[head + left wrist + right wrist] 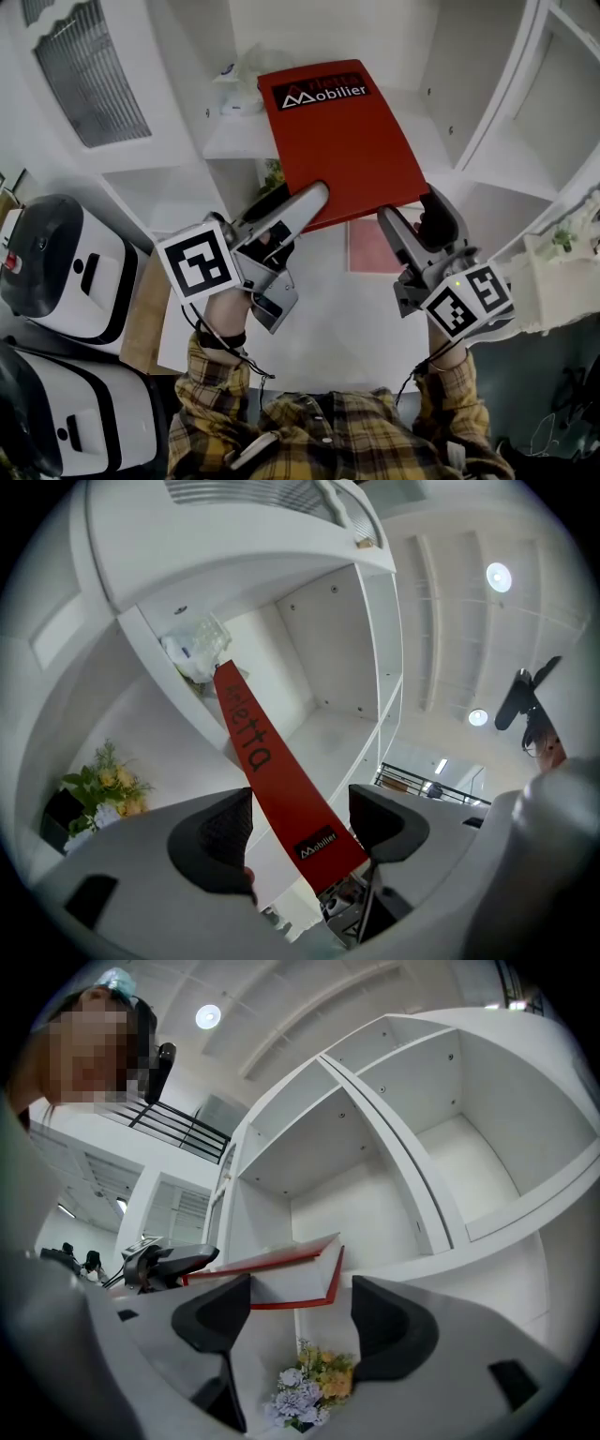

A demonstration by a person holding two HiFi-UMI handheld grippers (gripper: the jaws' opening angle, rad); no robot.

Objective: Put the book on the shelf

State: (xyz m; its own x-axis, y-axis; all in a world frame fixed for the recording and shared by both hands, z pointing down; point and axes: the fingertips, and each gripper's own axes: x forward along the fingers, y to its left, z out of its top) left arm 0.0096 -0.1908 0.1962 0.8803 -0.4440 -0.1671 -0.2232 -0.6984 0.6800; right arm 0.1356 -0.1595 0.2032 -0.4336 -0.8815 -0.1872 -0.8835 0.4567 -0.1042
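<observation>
- Red book [342, 141]: far end rests on the white shelf [230, 142]; near end juts out towards both grippers.
- Left gripper [300, 819]: jaws spread wide; the book's spine passes between them, pads clear of it.
- Right gripper [300, 1305]: jaws apart, gripping nothing; the book's corner sits just beyond them.

Your red hardback book [347, 141] has a smooth, matt cover and white paper page edges. The white shelf unit [473, 84] is smooth, satin-finished board. At the book's eleven o'clock, a clear bag [248, 66] is crinkly plastic. Your left gripper [298, 822] has smooth white plastic shells and black ribbed pads [220, 832]. Your checked sleeve [455, 398] is soft cloth.
</observation>
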